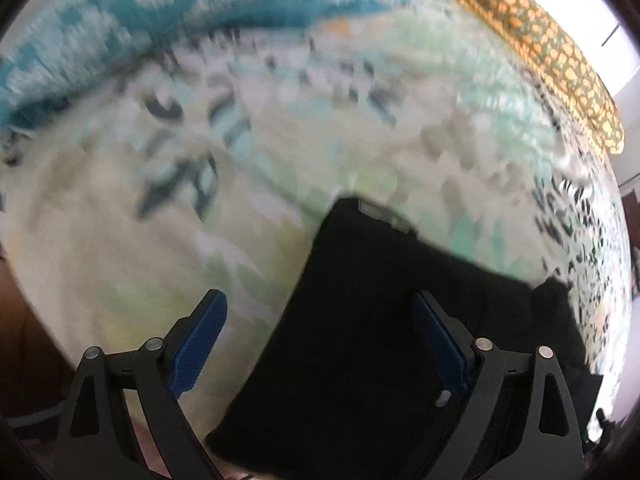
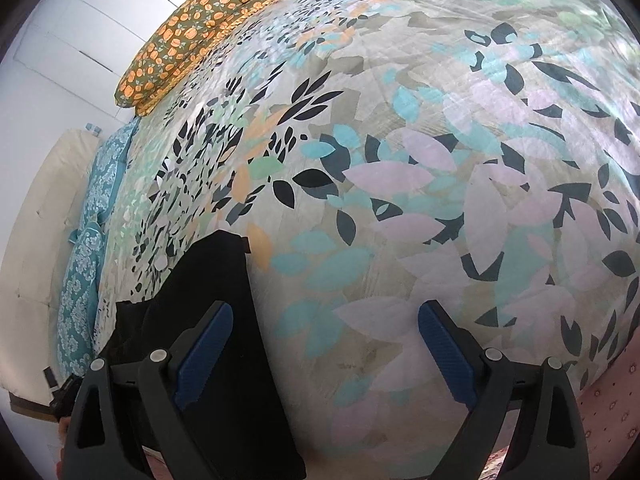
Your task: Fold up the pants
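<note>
Your pants (image 2: 224, 320) lie on the bedspread (image 2: 400, 200), near its front edge. Behind them, far across the bed, you have 1 pillow (image 2: 192, 40), with the wall beyond it.

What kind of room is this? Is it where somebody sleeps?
Most likely a bedroom. A big leaf-patterned bedspread covers what looks like a bed, an orange flowered pillow lies at its far edge, and black pants lie on it for folding.
</note>
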Motion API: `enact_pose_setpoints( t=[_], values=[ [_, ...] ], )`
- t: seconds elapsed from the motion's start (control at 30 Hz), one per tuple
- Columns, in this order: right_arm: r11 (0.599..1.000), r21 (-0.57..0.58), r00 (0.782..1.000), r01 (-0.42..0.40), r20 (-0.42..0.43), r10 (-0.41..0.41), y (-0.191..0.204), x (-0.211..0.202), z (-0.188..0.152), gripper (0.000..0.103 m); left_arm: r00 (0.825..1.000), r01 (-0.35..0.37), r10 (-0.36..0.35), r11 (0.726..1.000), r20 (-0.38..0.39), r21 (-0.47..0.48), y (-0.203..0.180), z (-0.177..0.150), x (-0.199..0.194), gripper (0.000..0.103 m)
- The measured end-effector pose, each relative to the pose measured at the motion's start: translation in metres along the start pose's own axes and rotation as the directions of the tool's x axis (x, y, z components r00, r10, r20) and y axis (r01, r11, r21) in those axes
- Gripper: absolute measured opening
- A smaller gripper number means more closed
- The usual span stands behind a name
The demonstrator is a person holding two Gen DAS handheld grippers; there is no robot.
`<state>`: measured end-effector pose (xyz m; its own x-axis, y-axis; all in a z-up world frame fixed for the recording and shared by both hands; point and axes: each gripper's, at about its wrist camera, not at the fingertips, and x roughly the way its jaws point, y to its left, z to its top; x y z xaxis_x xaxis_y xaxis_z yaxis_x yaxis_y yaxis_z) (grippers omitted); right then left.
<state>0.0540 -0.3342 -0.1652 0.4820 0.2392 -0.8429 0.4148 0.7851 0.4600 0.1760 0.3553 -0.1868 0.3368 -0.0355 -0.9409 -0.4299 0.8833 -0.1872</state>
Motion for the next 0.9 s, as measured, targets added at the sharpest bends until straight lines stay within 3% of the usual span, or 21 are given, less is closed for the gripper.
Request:
enact_pose_setpoints(
  t=[0.13, 0.3, 0.4, 0.57, 0.67, 0.77, 0.9],
  values=[
    [1.000, -0.027, 1.000, 0.010, -0.005, -0.010, 0.002, 0.003, -0.001, 0.096, 0.994, 0.109, -0.106, 0.989, 0.034, -0.097, 0.020, -0.015, 0.018, 0.103],
    [1.000, -0.029, 1.000, 0.006, -0.003, -0.006, 0.003, 0.005, 0.000, 0.100, 0.995, 0.096, -0.095, 0.994, 0.021, -0.059, 0.014, -0.018, 0.015, 0.103],
    [1.000, -0.026, 1.000, 0.000, 0.000, 0.000, 0.003, 0.005, 0.000, 0.100, 0.992, 0.123, -0.122, 0.990, 0.017, -0.066, 0.015, -0.014, 0.005, 0.100],
    [1.000, -0.013, 1.000, -0.025, -0.001, 0.025, -0.001, 0.003, 0.000, 0.100, 0.963, 0.252, -0.242, 0.964, 0.120, -0.080, 0.038, 0.010, -0.042, 0.100],
    [1.000, -0.004, 1.000, -0.026, 0.005, 0.026, 0.000, 0.004, 0.000, 0.103, 0.954, 0.289, -0.282, 0.955, 0.099, -0.063, 0.041, 0.021, -0.053, 0.101],
    [1.000, -0.008, 1.000, -0.011, 0.007, 0.011, 0.003, 0.006, 0.000, 0.103, 0.968, 0.247, -0.248, 0.968, 0.027, 0.032, 0.022, 0.021, -0.041, 0.101],
    [1.000, -0.012, 1.000, -0.024, 0.003, 0.024, 0.002, 0.004, 0.000, 0.103, 0.988, 0.135, -0.127, 0.986, -0.086, 0.095, 0.001, 0.012, 0.004, 0.101]
  ],
)
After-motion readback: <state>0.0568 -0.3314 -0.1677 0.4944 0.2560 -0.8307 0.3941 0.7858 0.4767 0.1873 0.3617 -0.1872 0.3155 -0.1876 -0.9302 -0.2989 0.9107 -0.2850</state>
